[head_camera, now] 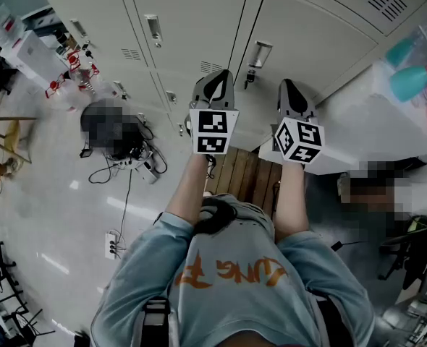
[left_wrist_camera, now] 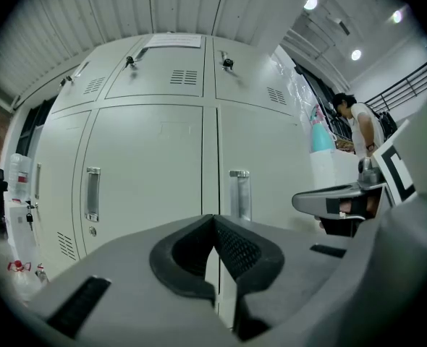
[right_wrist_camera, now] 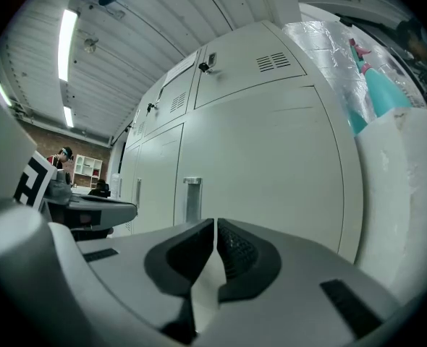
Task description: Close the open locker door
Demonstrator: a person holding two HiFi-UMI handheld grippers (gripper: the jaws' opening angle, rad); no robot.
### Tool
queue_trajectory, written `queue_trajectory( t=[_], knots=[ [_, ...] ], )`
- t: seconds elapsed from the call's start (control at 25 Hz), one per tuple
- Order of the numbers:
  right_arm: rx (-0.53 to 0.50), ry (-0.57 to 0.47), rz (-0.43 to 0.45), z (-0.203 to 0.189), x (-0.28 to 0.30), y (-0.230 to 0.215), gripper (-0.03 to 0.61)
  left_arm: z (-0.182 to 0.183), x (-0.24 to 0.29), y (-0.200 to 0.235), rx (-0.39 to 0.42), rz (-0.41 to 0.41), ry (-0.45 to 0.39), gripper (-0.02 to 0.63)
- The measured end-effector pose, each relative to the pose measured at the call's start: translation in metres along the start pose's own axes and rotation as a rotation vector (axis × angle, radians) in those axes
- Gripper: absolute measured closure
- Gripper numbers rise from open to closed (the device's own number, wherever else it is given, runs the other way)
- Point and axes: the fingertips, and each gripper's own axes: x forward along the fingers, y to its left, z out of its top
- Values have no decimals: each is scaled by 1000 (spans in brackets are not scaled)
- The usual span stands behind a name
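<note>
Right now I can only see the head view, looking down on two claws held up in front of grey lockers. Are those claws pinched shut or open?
Observer: The left gripper view shows the left claw with its jaws together and nothing between them.
Visitor: And the other one?
Observer: The right gripper view shows the right claw shut as well, and empty.
Visitor: What's overhead? My view only looks down.
Observer: The right gripper view shows a lit strip lamp up high.
</note>
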Motion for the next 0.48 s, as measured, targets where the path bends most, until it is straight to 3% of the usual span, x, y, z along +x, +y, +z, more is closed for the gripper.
queue_trajectory(
  t=[0.48],
  knots=[
    [-48, -1, 32, 8, 18, 11, 540, -1, 11, 17, -25, 11, -8, 592]
  ],
)
